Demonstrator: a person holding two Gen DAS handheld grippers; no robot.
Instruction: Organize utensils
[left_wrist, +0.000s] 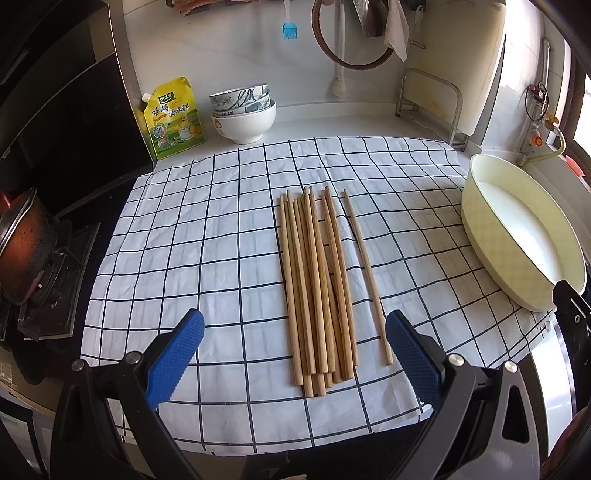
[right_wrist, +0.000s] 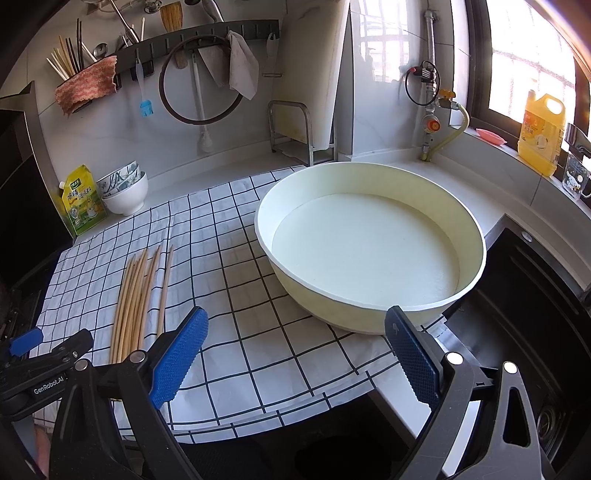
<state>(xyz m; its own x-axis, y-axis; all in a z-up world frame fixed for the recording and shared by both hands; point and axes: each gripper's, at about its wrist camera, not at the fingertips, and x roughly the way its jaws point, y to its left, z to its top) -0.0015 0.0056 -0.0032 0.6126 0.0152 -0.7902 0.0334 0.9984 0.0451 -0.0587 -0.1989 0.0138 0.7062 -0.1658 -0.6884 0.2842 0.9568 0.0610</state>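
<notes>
A pile of wooden chopsticks (left_wrist: 317, 291) lies on a white cloth with dark squares (left_wrist: 221, 229) on the worktop (left_wrist: 332, 122). A big round pale basin (right_wrist: 369, 243) sits beside them on the cloth. The left tool (left_wrist: 294, 341) is open wide just above the chopstick ends, holding nothing. The right tool (right_wrist: 295, 339) is open wide near the basin, holding nothing.
</notes>
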